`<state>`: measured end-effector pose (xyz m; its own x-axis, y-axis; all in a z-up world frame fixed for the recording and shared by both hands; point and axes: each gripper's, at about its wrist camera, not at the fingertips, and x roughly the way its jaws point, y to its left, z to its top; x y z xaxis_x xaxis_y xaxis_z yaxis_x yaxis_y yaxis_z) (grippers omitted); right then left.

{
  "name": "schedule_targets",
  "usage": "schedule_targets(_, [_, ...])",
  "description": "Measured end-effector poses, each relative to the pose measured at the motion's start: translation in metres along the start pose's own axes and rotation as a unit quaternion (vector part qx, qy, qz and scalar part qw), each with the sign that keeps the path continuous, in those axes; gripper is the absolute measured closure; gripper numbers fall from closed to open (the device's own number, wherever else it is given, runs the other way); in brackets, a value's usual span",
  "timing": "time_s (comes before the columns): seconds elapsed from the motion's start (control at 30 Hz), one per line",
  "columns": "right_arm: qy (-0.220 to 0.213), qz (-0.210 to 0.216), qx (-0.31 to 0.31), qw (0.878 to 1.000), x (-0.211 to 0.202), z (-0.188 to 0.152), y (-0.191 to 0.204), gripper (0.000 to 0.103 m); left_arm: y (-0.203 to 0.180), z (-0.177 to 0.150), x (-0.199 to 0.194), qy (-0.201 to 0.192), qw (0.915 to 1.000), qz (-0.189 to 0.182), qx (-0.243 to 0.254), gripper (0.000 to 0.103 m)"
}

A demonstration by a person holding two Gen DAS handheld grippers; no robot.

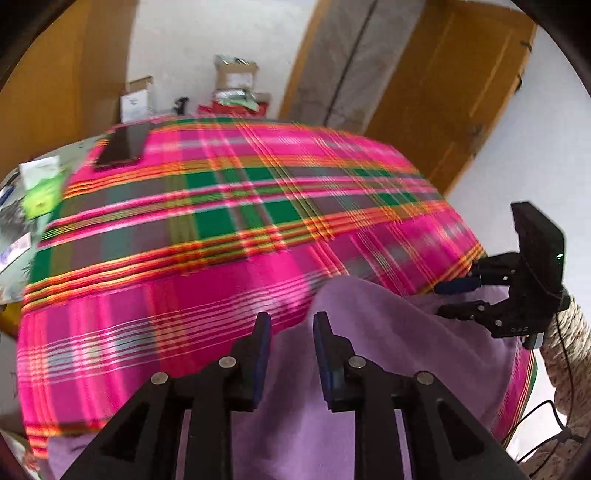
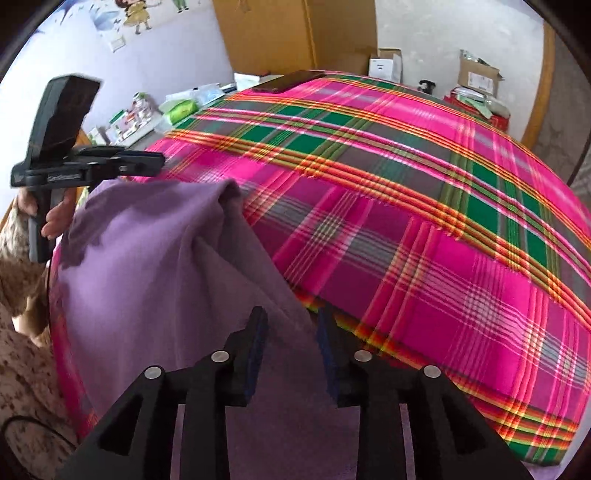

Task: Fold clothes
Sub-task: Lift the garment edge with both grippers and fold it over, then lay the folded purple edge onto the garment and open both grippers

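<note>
Both tongs stand with jaws apart and nothing clamped between them. My left tongs [image 1: 291, 325] hover over the purple garment [image 1: 388, 350], pads clear of the cloth. My right tongs [image 2: 291, 321] hover over the same purple garment [image 2: 166, 277], at its edge where it meets the plaid cloth [image 2: 406, 221]; no fabric is gripped there either.

Location of the garment: it lies loose and rumpled on the plaid cloth [image 1: 221, 221], at the near edge of it, with one raised fold pointing away from me toward the middle of the plaid cloth.

Left wrist view only: my right tongs [image 1: 458, 295] appear from the side, to the right of the garment and over its far corner, blue pads separated. A door [image 1: 443, 92] stands open beyond the far edge of the plaid cloth. A knitted sleeve [image 1: 569, 343] shows behind the tongs.

Right wrist view only: my left tongs [image 2: 147, 164] appear from the side, just past the left of the garment's raised fold. The side-on angle does not show their gap; the left wrist view settles it as apart. My hand [image 2: 55, 218] grips the handle below. Wall stickers [image 2: 136, 14] show on the wall left of the plaid cloth.

Both views: a dark phone [image 1: 123, 146] [image 2: 288, 81] lies on the far left corner of the plaid cloth, and cardboard boxes [image 1: 236, 74] [image 2: 476, 74] stand beyond its far edge. The left wrist view is blurred.
</note>
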<state>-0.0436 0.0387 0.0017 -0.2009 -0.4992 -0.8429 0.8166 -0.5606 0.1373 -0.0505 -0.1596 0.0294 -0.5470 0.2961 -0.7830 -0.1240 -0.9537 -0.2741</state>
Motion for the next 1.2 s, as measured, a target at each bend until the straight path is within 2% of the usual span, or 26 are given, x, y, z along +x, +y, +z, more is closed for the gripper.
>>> schedule_targets(0.27, [0.009,-0.004,-0.007,1.0,0.0,-0.009,0.0,0.065,-0.007,0.004,0.026,0.034,0.9994,-0.004,0.013,0.079])
schedule_targets(0.37, [0.0,-0.016,-0.019,1.0,-0.003,-0.012,0.005,0.072,-0.009,0.004,0.034,0.043,0.999,-0.004,0.014,0.079])
schedule_targets(0.43, [-0.005,-0.03,-0.021,0.999,-0.006,-0.014,0.006,0.084,-0.011,0.003,0.038,0.047,0.9987,0.0,0.018,0.079])
schedule_targets(0.47, [-0.009,-0.037,-0.022,0.999,-0.007,-0.015,0.007,0.093,-0.013,0.003,0.038,0.046,0.9987,0.001,0.022,0.079])
schedule_targets(0.57, [-0.018,-0.042,-0.02,0.999,-0.011,-0.018,0.008,0.096,-0.015,0.003,0.041,0.047,0.9986,0.003,0.026,0.083])
schedule_targets(0.67, [-0.025,-0.052,-0.026,0.998,-0.013,-0.019,0.012,0.097,-0.017,0.004,0.038,0.041,0.9987,0.004,0.029,0.097])
schedule_targets(0.8, [-0.063,-0.076,-0.002,0.995,-0.025,-0.015,0.006,0.1,-0.02,0.003,0.037,0.036,0.9986,0.006,0.037,0.097])
schedule_targets(0.87, [-0.075,-0.077,0.019,0.994,-0.031,-0.012,0.0,0.096,-0.02,0.003,0.035,0.033,0.9988,0.004,0.036,0.098])
schedule_targets(0.93, [-0.072,-0.053,0.019,0.996,-0.033,-0.011,-0.003,0.096,-0.019,0.003,0.032,0.028,0.999,0.001,0.034,0.098])
schedule_targets(1.03, [-0.055,-0.027,-0.016,0.998,-0.025,-0.008,0.01,0.091,-0.018,0.004,0.032,0.025,0.9992,-0.001,0.031,0.098])
schedule_targets(1.1, [-0.038,-0.021,-0.037,0.998,-0.014,-0.006,0.018,0.084,-0.017,0.003,0.032,0.024,0.9993,-0.002,0.028,0.098])
schedule_targets(1.2, [-0.016,-0.01,-0.051,0.999,-0.001,-0.005,0.021,0.079,-0.015,0.002,0.032,0.023,0.9994,-0.007,0.024,0.098])
